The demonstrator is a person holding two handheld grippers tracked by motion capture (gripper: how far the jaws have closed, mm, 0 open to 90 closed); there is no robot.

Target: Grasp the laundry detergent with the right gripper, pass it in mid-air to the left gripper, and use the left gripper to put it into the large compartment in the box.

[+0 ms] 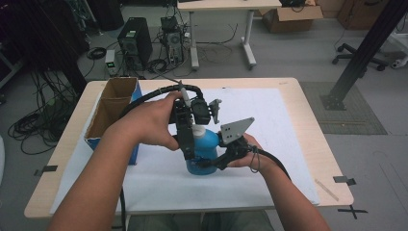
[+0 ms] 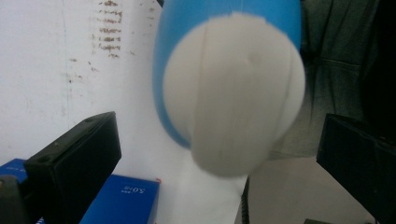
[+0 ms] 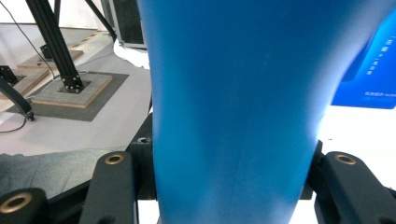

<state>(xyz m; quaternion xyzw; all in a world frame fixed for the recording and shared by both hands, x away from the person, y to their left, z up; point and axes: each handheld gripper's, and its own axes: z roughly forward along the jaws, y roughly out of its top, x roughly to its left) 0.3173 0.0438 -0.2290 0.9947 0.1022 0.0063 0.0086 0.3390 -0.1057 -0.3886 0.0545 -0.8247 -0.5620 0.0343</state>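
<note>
A blue bottle (image 1: pixel 207 147) with a white cap (image 1: pixel 197 130) is near the middle of the white mat (image 1: pixel 274 144). My right gripper (image 1: pixel 214 161) comes in from the right and is shut on the bottle's lower body. In the right gripper view the blue bottle (image 3: pixel 233 102) fills the gap between the jaws of the right gripper (image 3: pixel 229 186). My left gripper (image 1: pixel 187 144) reaches down beside the cap. In the left gripper view the white cap (image 2: pixel 233 93) sits between the jaws of the left gripper (image 2: pixel 217 158); they stand wide apart and clear of it.
An open blue cardboard box (image 1: pixel 113 113) stands at the mat's left edge, close to my left forearm. Its blue side also appears as the box (image 2: pixel 119 200) and the box (image 3: pixel 373 70). Cables trail from both grippers.
</note>
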